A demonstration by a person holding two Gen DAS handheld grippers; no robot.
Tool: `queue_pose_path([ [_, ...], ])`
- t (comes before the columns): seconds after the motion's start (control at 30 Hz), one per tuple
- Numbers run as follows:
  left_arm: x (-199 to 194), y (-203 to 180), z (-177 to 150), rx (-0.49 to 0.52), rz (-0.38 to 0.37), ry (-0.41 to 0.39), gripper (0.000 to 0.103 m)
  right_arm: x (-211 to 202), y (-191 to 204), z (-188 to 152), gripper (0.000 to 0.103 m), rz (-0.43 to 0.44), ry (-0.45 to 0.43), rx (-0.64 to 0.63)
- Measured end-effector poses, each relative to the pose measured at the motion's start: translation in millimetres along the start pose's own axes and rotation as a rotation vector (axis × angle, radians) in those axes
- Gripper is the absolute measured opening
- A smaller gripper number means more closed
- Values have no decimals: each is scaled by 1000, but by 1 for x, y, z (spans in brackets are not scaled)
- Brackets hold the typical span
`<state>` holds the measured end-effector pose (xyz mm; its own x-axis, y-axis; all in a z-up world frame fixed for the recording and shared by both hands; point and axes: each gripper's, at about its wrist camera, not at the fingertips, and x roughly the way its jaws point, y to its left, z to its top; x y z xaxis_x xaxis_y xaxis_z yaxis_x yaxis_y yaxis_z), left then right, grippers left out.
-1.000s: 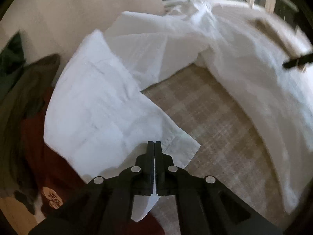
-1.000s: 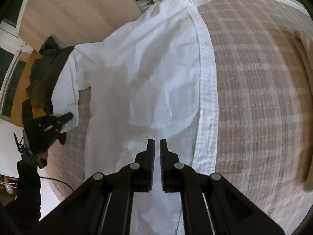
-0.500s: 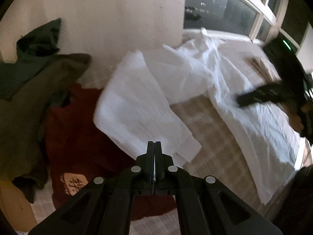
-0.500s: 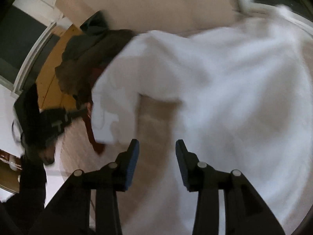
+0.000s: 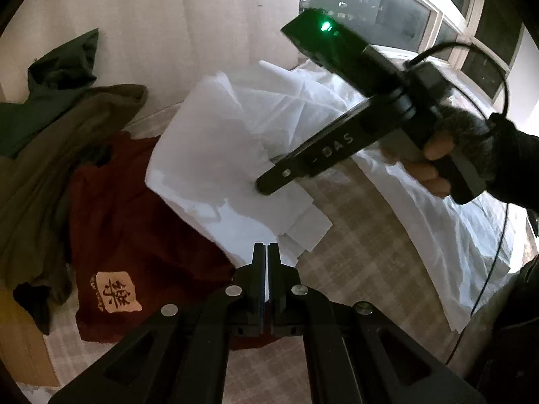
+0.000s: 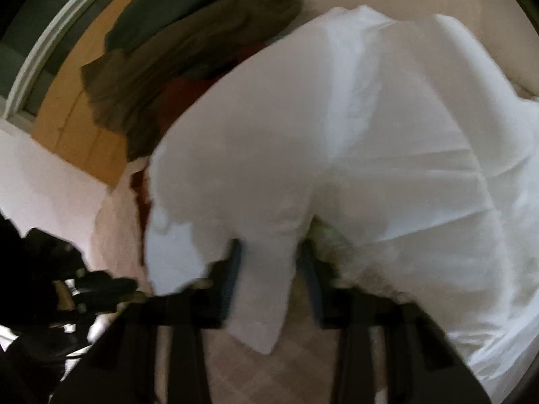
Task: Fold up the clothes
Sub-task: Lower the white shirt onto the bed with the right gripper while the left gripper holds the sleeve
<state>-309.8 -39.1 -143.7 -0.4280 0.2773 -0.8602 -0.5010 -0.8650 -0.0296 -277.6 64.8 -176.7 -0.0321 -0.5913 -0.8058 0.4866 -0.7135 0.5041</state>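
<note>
Left gripper (image 5: 267,252) closed, pinching the cuff edge of the white shirt (image 5: 215,155), right gripper (image 6: 271,248) jaws apart and just closing astride the sleeve, view blurred, shirt body spread beyond on checked cover (image 5: 363,245), red garment (image 5: 134,222) alongside.
</note>
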Motion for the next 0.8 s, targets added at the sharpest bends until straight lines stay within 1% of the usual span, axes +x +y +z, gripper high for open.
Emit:
queue_pose_path([
  [0.07,-4,-6,-1,23,16,-11,5,-14,6,2,6,38,-23,-1],
  [0.13,-10,-12,-2,42,30,-29,23,-28,14,6,6,76,-49,-6],
  [0.2,-17,-15,-2,46,39,-49,28,-40,25,15,6,107,-64,-13],
  [0.27,-28,-17,-3,50,37,-68,28,-44,38,23,6,115,-72,-41],
  [0.37,-45,-9,-9,24,58,-94,28,-47,56,44,6,123,-72,-84],
  [0.43,-55,-1,-14,-4,72,-111,28,-38,67,59,6,122,-60,-103],
  [0.53,-64,20,-21,-57,125,-125,28,-15,84,90,12,103,-48,-124],
  [0.57,-66,28,-23,-79,147,-125,28,-6,90,103,17,91,-45,-131],
  [0.63,-68,41,-25,-118,169,-130,28,9,104,125,18,56,-52,-151],
  [0.7,-68,55,-27,-159,178,-139,28,7,106,145,19,44,-74,-138],
  [0.73,-66,61,-27,-167,187,-139,28,2,104,149,21,57,-84,-130],
  [0.8,-59,71,-27,-176,200,-132,29,-14,97,149,32,101,-109,-121],
])
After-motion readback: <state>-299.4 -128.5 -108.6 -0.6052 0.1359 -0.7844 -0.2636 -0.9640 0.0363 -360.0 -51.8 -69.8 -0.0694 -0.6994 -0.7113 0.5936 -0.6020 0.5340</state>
